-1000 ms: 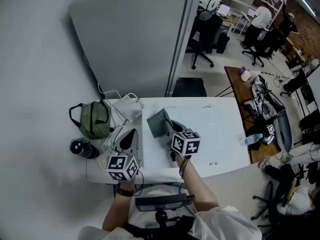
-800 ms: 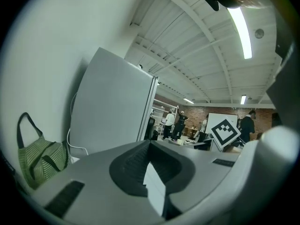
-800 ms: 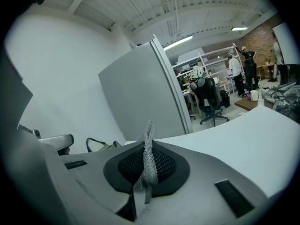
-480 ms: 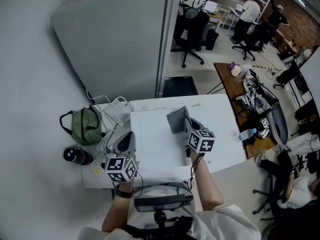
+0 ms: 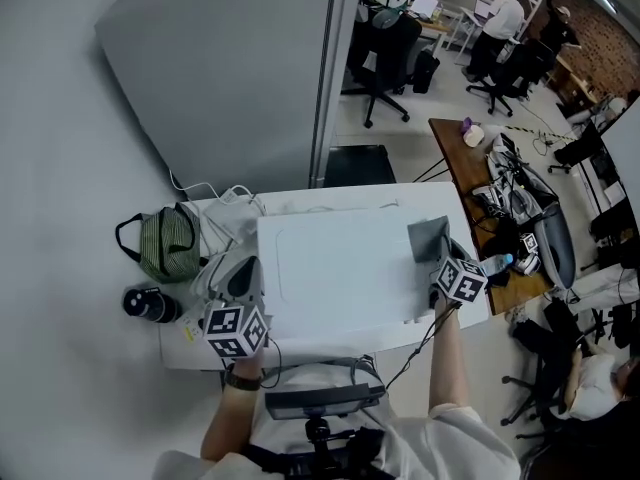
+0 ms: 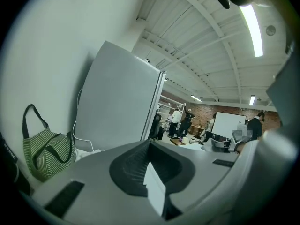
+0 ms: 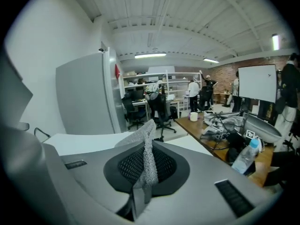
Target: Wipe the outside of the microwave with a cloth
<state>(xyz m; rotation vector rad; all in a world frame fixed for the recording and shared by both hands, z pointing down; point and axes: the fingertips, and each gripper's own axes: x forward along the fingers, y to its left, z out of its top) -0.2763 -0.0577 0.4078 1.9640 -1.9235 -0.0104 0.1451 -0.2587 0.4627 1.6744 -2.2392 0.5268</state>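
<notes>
Left claw [image 5: 238,276] rests clenched beside the microwave's [image 5: 330,268] left edge, with only a thin white sliver at its seam. Right claw [image 5: 437,255] grips the grey cloth [image 5: 428,236] at the top panel's right edge. The top pass looks nearly finished; front and sides are probably left.

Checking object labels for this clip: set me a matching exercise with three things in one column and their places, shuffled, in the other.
Things:
1. grey cloth
2. green striped bag
3. clear water bottle

Places:
A. on the wooden desk
B. left of the microwave
C. clamped in the right hand-held gripper

Pairs: 1-C, 2-B, 3-A.
</notes>
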